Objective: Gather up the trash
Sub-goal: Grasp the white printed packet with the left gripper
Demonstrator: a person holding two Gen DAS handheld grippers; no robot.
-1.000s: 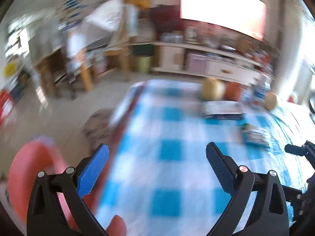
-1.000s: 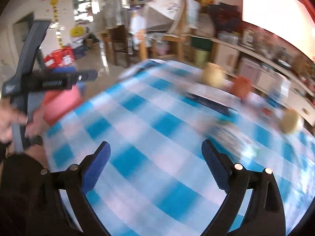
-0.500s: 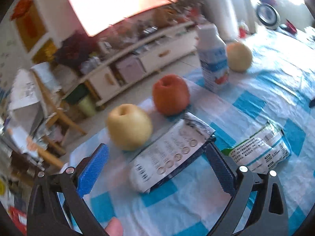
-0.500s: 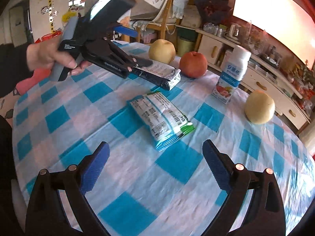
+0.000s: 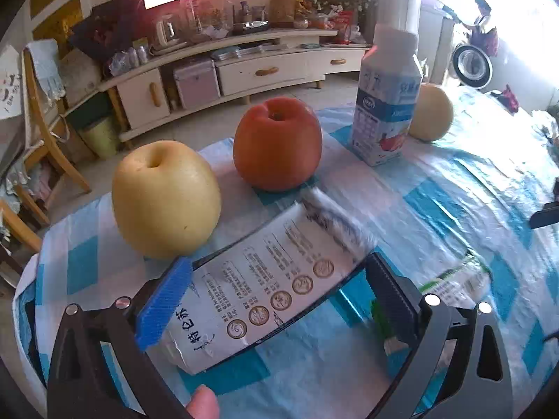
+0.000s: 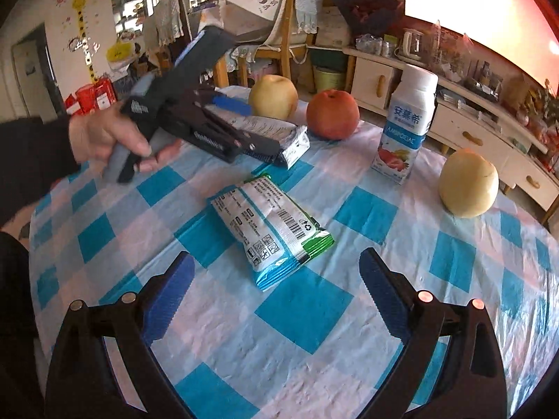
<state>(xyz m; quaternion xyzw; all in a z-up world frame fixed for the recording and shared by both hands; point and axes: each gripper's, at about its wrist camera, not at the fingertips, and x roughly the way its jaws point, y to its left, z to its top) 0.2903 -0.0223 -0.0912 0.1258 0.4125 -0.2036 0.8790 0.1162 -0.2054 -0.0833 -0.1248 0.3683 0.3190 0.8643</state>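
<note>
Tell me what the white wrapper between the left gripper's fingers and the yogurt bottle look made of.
White wrapper: thin printed plastic film, probably foil-lined; crimped silvery end, creases, slight sheen. Yogurt bottle: seemingly opaque white plastic with a matte cap and glossy printed sleeve. Left gripper straddles the wrapper; a firm clamp isn't certain.

**Much of the tabletop scene lies out of clear view**

The near end of the white wrapper (image 5: pixel 265 289) is covered by the blue pad of the left gripper (image 5: pixel 276 289), and whether the pads press it cannot be told. The green-edged packet (image 5: pixel 450 286) is blurred and partly hidden behind the gripper's right finger. A yellow pear (image 5: pixel 431 111) sits half behind the yogurt bottle (image 5: pixel 384 104). In the right wrist view, the left gripper's body hides most of that wrapper (image 6: pixel 295 141), and the person's hand (image 6: pixel 104 136) is smeared by motion. Shelf clutter (image 6: pixel 471 66) beyond is too small to identify.
</note>
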